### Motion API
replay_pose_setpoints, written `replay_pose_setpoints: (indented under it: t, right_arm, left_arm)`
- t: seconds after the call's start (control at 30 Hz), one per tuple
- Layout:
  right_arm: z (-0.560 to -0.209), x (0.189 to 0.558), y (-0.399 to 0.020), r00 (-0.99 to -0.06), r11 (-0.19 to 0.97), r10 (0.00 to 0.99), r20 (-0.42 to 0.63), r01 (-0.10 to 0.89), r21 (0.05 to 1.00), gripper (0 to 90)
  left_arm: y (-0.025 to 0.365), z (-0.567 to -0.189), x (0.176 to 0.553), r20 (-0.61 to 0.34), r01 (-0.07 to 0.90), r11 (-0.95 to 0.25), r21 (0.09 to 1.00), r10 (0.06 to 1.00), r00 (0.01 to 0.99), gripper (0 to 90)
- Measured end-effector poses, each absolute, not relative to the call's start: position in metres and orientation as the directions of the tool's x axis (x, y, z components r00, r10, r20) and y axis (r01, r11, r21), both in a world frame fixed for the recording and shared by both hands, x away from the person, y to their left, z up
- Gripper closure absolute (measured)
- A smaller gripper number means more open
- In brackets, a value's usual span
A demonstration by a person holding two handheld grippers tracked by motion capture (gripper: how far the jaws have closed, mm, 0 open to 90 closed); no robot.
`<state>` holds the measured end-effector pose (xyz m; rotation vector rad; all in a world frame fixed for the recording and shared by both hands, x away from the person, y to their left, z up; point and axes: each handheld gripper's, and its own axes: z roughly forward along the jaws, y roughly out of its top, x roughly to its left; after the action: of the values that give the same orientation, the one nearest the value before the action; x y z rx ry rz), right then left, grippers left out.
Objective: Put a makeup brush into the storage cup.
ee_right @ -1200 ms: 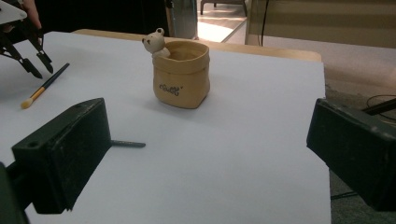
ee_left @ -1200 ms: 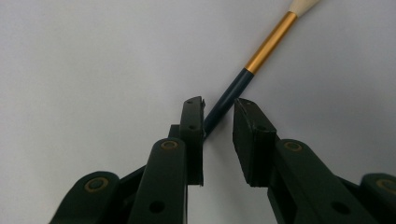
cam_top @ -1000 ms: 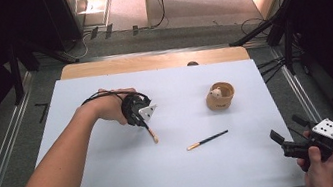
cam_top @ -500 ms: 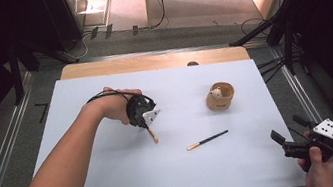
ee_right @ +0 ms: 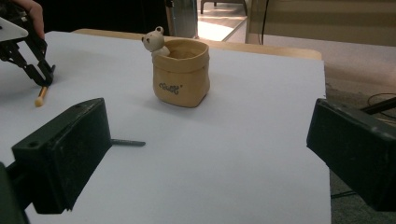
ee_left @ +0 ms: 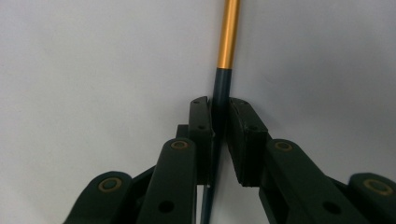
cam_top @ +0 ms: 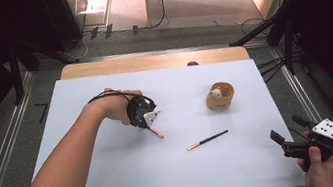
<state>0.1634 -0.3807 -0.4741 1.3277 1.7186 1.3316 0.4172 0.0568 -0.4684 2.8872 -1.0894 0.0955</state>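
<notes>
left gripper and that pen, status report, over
Left gripper jaws just closing, now shut on the gold-tipped pen lying on the table. Right gripper open, off at the table's near right edge. Second pen and bear cup apart, not in the way.

There are two slim dark pens with gold-coloured ends: one pen (cam_top: 154,133) lies left of the frame's middle in the high view, and the second pen (cam_top: 207,140) lies just right of the middle, lower down. One small tan cup-shaped holder (cam_top: 220,96) stands right of centre, and it carries one little pale bear figure (cam_top: 215,93) at its rim. Two pairs of black tongs are present, one (cam_top: 145,123) left of centre and one (cam_top: 285,139) at the lower right. One white-topped desk (cam_top: 118,182) carries the lot, and two forearms enter from the bottom edge.
</notes>
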Motion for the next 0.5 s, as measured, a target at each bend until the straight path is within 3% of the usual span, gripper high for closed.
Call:
replay_pose_setpoints:
  t: [0.37,0.5]
  right_arm:
    - [-0.4742,0.1637,-0.3792,-0.336,0.006,0.934,0.119,0.350,0.937,0.4]
    - [-0.4743,0.1639,-0.3791,-0.337,0.004,0.933,0.122,0.351,0.936,0.4]
  left_arm:
    - [0.0553,-0.4691,0.4224,0.037,-0.559,-0.828,0.048,-0.558,0.829,82.4]
    - [0.0547,-0.4691,0.4234,0.027,-0.454,-0.889,0.052,-0.453,0.891,83.9]
